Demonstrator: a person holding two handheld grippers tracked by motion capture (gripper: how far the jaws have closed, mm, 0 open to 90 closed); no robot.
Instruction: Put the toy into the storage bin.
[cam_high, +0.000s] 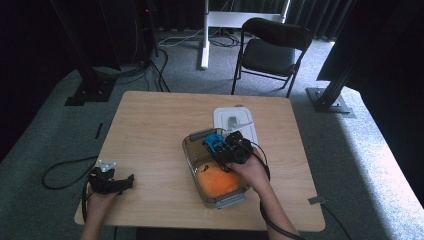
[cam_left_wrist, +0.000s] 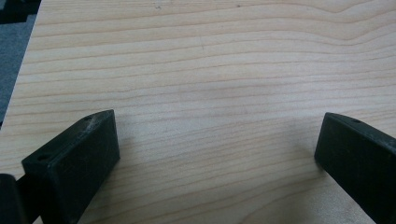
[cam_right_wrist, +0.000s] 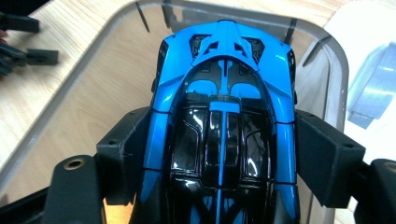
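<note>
So the right gripper (cam_right_wrist: 223, 154) has a blue and black toy sports car (cam_right_wrist: 223, 116) clamped between its jaws, one pad pressed on each flank of the car around the cabin. The jaws sit fairly wide because the car body fills the whole gap. In the right gripper view the car's tail points away from the camera and hangs over the inside of a clear smoky plastic container (cam_right_wrist: 70, 84), with the bin's curved far wall just past the tail.

From the high view the container (cam_high: 192, 160) sits a bit right of the middle of the wooden table (cam_high: 150, 125), and the right gripper (cam_high: 231, 148) is over its far end, with the car (cam_high: 215, 143) showing as a blue patch just left of the black gripper body. There's an orange, roundish thing (cam_high: 217, 182) in the near half of the bin, can't really tell what it is. The bin has grey clips on its ends. A white lid (cam_high: 235, 122) with a grey latch lies flat on the table just beyond the bin, touching or almost touching its far right corner.

The left gripper (cam_high: 112, 182) rests at the near left edge of the table, well away from the bin. In the left gripper view its jaws (cam_left_wrist: 210, 154) are spread wide apart with bare wood between them, holding nothing.
</note>
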